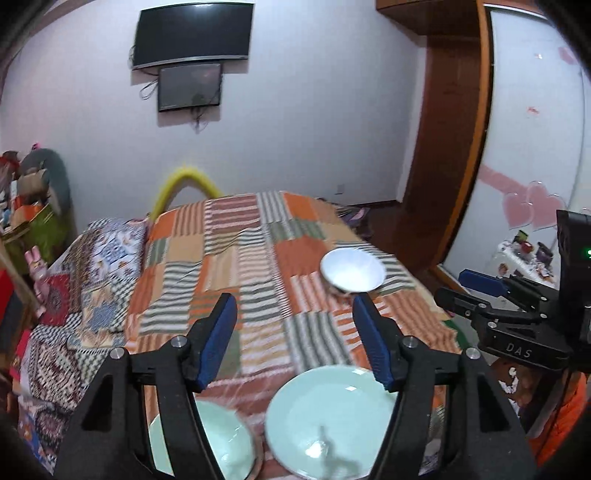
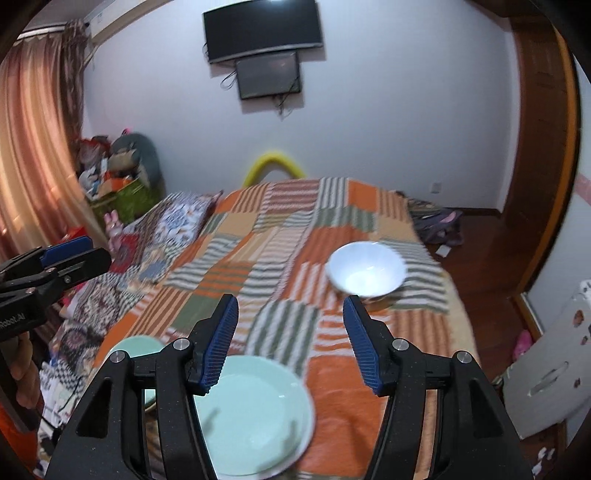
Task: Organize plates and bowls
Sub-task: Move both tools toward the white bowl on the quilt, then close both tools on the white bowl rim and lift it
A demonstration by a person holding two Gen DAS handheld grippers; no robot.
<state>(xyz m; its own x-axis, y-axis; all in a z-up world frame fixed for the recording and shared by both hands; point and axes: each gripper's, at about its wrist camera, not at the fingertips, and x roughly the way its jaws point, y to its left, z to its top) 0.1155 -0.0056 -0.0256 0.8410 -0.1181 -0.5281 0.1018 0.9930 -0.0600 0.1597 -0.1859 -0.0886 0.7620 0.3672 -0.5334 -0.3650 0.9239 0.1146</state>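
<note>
The left gripper hung above the near end of the bed, its jaws spread with nothing between them. Below it, at about six o'clock in the left wrist view, sat a pale green plate, and at seven o'clock, just beside it, a second pale green dish, partly hidden behind the left finger. A white bowl stood upright on the striped patchwork blanket at about one o'clock, well apart from the green pieces.

The right gripper also hung over the bed, jaws spread and empty. In its view the green plate lay at six to seven o'clock, the second dish peeked out at eight o'clock, and the white bowl sat at one o'clock. Motion blurred both views. Two dark screens hung on the far wall at twelve o'clock.
</note>
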